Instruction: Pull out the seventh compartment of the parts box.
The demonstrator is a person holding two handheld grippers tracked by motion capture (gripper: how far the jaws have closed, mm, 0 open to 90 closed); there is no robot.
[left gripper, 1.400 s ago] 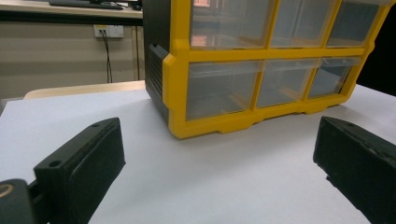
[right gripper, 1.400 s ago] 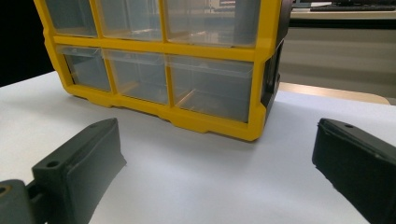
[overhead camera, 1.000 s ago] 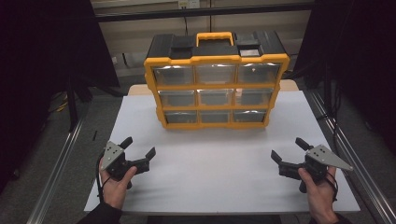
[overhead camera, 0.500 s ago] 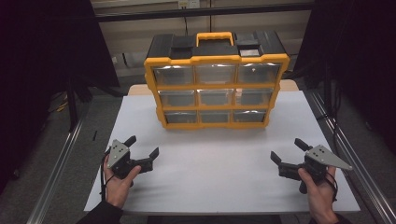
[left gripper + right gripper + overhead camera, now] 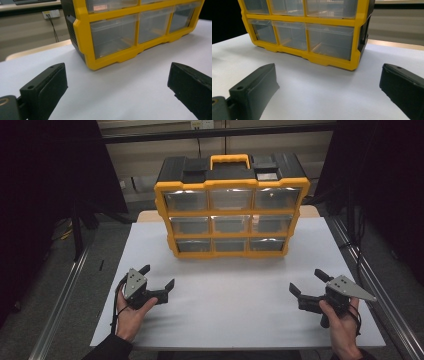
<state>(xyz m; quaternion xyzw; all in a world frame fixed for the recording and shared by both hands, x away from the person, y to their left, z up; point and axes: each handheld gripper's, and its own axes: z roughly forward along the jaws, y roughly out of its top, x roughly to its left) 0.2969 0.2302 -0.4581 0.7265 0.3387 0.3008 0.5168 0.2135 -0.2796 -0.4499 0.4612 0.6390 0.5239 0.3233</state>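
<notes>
A yellow and black organiser case (image 5: 231, 205) with clear drawers in three rows stands upright at the far middle of the white table (image 5: 235, 295). My left gripper (image 5: 157, 276) is held open low over the table's front left, pointing toward the case's lower left corner (image 5: 100, 62). Nothing sits between its jaws (image 5: 117, 95). My right gripper (image 5: 309, 282) is open at the front right, aimed at the case's lower right corner (image 5: 352, 62), and its jaws (image 5: 329, 95) are wide apart and empty.
The case has a yellow carry handle (image 5: 229, 159) on top. Metal rails (image 5: 367, 285) run along both table sides. A wall and cables (image 5: 53, 25) lie behind the table. White tabletop stretches between the grippers and the case.
My left gripper has drifted slightly right and forward toward the case. The right gripper has stayed almost still.
</notes>
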